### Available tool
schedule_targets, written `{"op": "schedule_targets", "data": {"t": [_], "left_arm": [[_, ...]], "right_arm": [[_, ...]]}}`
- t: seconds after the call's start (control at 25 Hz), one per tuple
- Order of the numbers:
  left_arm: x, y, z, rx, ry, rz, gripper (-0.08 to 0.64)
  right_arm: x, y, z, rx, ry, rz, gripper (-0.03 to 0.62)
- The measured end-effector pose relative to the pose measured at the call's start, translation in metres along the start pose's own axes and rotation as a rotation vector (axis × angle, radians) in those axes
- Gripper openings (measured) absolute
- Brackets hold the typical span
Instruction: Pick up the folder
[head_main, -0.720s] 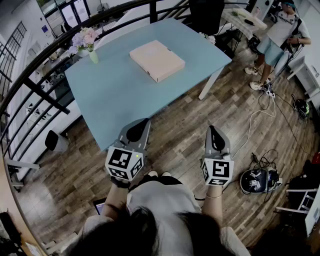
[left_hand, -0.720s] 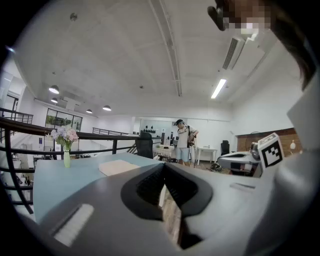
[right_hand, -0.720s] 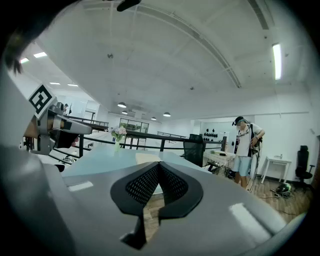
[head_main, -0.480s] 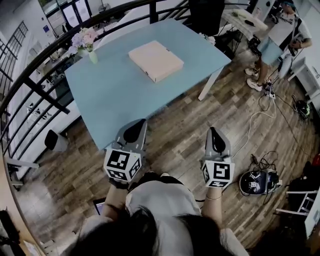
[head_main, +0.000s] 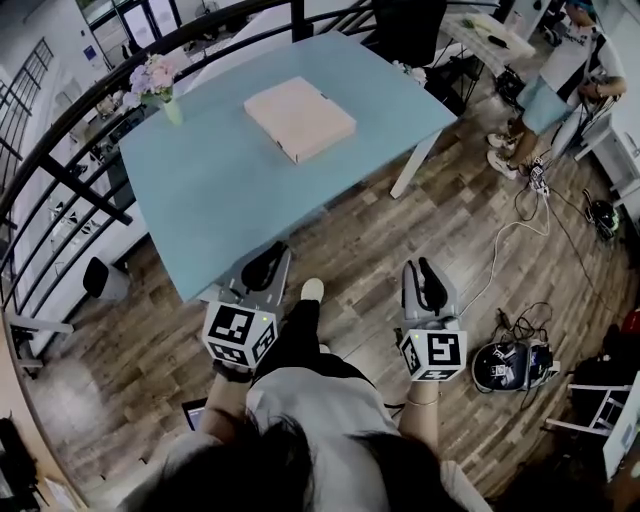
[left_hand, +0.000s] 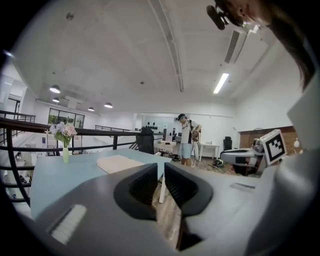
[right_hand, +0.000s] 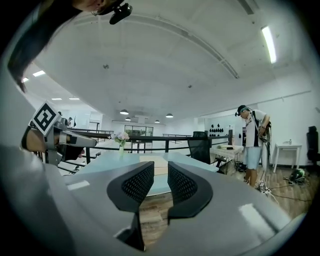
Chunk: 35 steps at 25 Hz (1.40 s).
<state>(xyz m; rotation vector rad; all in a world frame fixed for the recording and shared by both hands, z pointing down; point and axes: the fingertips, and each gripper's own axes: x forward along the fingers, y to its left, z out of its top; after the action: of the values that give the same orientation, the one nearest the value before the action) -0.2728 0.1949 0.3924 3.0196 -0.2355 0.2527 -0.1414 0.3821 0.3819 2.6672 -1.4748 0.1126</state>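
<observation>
Both clenched, empty — left gripper (head_main: 268, 260), right gripper (head_main: 428, 270), folder (head_main: 299, 118) on table (head_main: 200, 190), shoe (head_main: 312, 290) head-view only

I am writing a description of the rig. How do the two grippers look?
Both the left gripper and the right gripper have smooth grey shells and black pads with a fine dotted mesh texture. Each carries a white cube printed with black square markers.

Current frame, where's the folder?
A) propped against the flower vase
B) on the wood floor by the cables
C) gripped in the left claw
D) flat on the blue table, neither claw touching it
D: the folder lies flat on the table, and the left claw and right claw are both empty and well short of it.
</observation>
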Motion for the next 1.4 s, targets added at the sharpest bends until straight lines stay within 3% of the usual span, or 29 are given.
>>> {"op": "schedule_targets", "data": {"t": [0.28,0.84,1.4], "left_arm": [[0.053,0.022,-0.001,-0.013,0.014,-0.007,0.067],[0.191,0.122,0.038,-0.029,0.028,0.022,0.1],[0.234,0.186,0.031,-0.086,0.05,0.098,0.1]], "right_arm": [[0.053,-0.023,-0.007,0.04,0.006,0.024,0.092],[0.227,-0.067,0.017,0.069,0.011,0.061,0.114],[0.327,-0.062,0.011,0.065,0.07,0.151,0.114]]}}
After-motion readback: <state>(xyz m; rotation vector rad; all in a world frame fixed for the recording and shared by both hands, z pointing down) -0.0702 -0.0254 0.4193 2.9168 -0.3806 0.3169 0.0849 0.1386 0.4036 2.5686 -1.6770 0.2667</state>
